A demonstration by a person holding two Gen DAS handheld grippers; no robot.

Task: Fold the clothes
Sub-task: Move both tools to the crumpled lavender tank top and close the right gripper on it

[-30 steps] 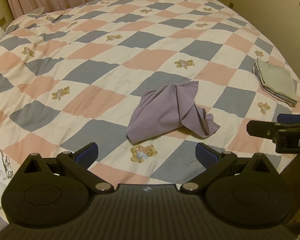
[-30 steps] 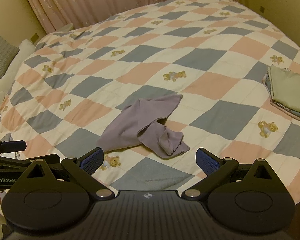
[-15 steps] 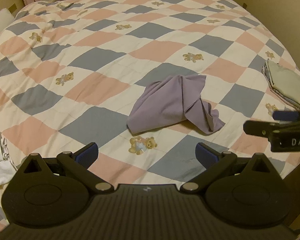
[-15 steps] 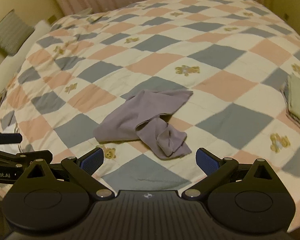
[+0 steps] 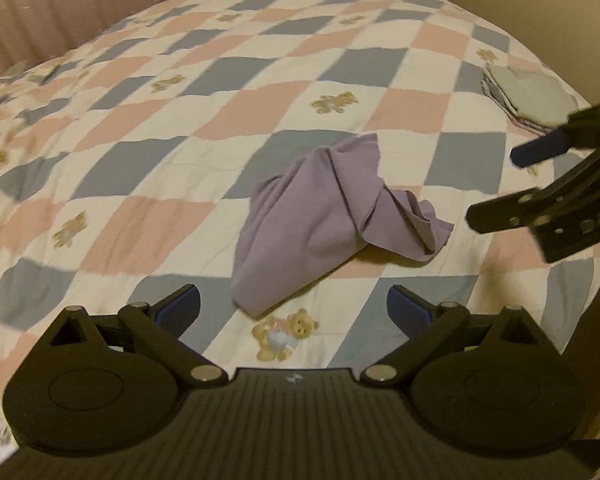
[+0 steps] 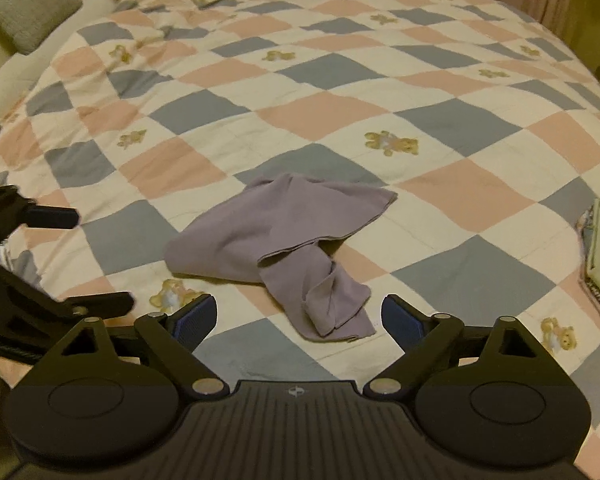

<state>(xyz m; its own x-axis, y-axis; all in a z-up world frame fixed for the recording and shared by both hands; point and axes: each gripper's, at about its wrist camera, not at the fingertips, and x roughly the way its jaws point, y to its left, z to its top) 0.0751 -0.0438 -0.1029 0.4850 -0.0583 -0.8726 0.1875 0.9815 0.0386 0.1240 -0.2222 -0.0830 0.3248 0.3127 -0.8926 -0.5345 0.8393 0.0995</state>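
Lilac garment (image 5: 332, 216) lies crumpled mid-quilt (image 5: 148, 128) as we hover left gripper (image 5: 293, 309) and right gripper (image 6: 299, 317), jaws spread wide and empty (ready, we judge, to pinch its edges flat).

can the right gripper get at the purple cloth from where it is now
Probably yes: the right gripper is open, and the purple cloth lies just ahead on the quilt with nothing between.
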